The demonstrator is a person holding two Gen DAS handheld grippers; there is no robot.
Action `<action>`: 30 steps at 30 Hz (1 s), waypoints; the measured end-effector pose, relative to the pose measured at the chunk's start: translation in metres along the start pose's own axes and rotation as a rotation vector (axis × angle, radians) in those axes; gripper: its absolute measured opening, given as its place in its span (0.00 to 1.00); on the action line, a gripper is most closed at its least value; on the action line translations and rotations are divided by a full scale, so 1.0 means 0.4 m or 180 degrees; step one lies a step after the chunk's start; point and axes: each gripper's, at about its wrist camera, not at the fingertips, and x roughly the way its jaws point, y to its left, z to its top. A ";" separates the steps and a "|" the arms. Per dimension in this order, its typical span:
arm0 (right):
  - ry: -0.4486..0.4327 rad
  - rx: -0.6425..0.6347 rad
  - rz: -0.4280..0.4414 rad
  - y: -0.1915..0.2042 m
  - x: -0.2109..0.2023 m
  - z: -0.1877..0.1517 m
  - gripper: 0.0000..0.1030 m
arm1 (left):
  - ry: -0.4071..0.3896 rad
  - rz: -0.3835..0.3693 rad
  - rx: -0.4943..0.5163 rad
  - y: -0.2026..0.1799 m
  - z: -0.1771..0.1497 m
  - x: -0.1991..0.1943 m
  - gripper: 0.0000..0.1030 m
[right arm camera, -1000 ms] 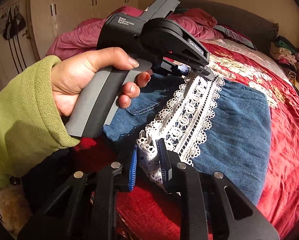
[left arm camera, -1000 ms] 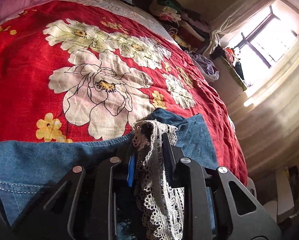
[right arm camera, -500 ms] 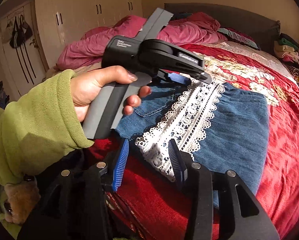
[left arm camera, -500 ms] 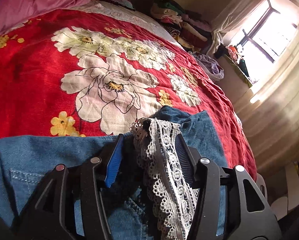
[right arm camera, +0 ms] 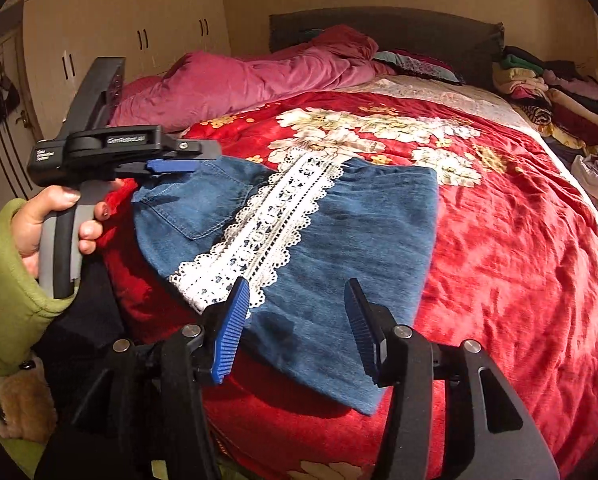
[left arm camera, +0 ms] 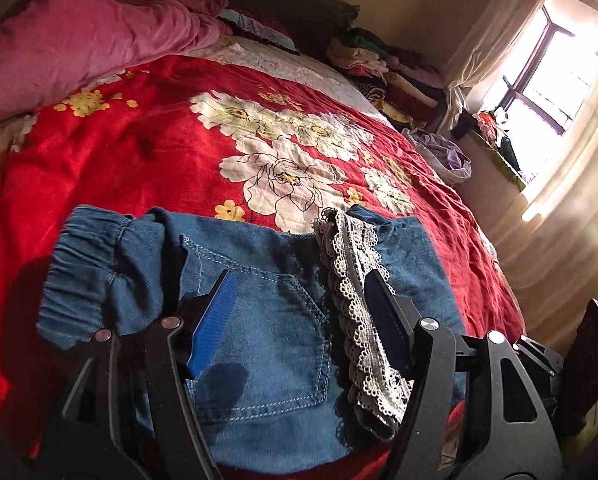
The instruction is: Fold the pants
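A bed (right arm camera: 519, 248), covered by a red floral bedspread (left arm camera: 147, 152), is shown as the work surface, with a pink duvet (right arm camera: 259, 80) bunched toward the headboard and stacked clothes (right arm camera: 547, 88) at the far right side. The pants (right arm camera: 339, 232), of blue denim, are seen lying near the front edge of the bed in a compact, roughly rectangular packet, so that at least one fold is judged to be complete; whether a further fold or only smoothing is left cannot be told from these views. The denim is laid mostly flat, though the elastic waistband (left arm camera: 83, 264) is bunched and puckered at the left end, and a back pocket (left arm camera: 267, 344) is turned upward. A white lace strip (right arm camera: 267, 220) is draped diagonally across the top of the packet, its scalloped edges intact and one end reaching the near edge. The left gripper (left arm camera: 299, 312) is held low over the pocket, its jaws spread wide and nothing pinched, the lace lying against the inner face of one finger. The right gripper (right arm camera: 295, 320) is likewise spread apart, hovering above the near corner of the denim, with no cloth caught between its blue pads (right arm camera: 231, 332).
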 end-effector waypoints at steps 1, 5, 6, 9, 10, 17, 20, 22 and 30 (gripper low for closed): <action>0.0001 0.0019 -0.0011 -0.008 -0.003 -0.001 0.47 | -0.0010 0.0040 0.0037 -0.006 -0.006 -0.011 0.57; -0.0010 0.0025 -0.0129 -0.027 -0.015 -0.004 0.50 | -0.0006 0.0116 0.0153 -0.030 -0.039 -0.042 0.60; -0.0022 0.0025 -0.0165 -0.031 -0.019 -0.003 0.50 | 0.0006 0.0126 0.0195 -0.038 -0.047 -0.047 0.61; -0.0042 0.0031 -0.0206 -0.041 -0.027 -0.001 0.51 | 0.0036 0.0177 0.0319 -0.065 -0.072 -0.057 0.61; -0.0051 0.0030 -0.0198 -0.042 -0.027 0.000 0.51 | 0.0059 0.0166 0.0340 -0.073 -0.081 -0.056 0.61; 0.0079 -0.0103 -0.0129 -0.017 0.008 -0.015 0.51 | 0.0249 0.0231 0.0709 -0.146 -0.139 -0.024 0.63; 0.0262 -0.0115 -0.0242 -0.026 0.040 -0.035 0.51 | 0.0407 0.0219 0.0818 -0.168 -0.168 0.008 0.63; 0.0412 -0.0114 -0.0337 -0.041 0.062 -0.055 0.51 | 0.0543 0.0310 0.0935 -0.178 -0.191 0.037 0.63; 0.0419 0.0159 -0.0267 -0.094 0.063 -0.103 0.51 | 0.0653 0.0315 0.0952 -0.163 -0.206 0.061 0.69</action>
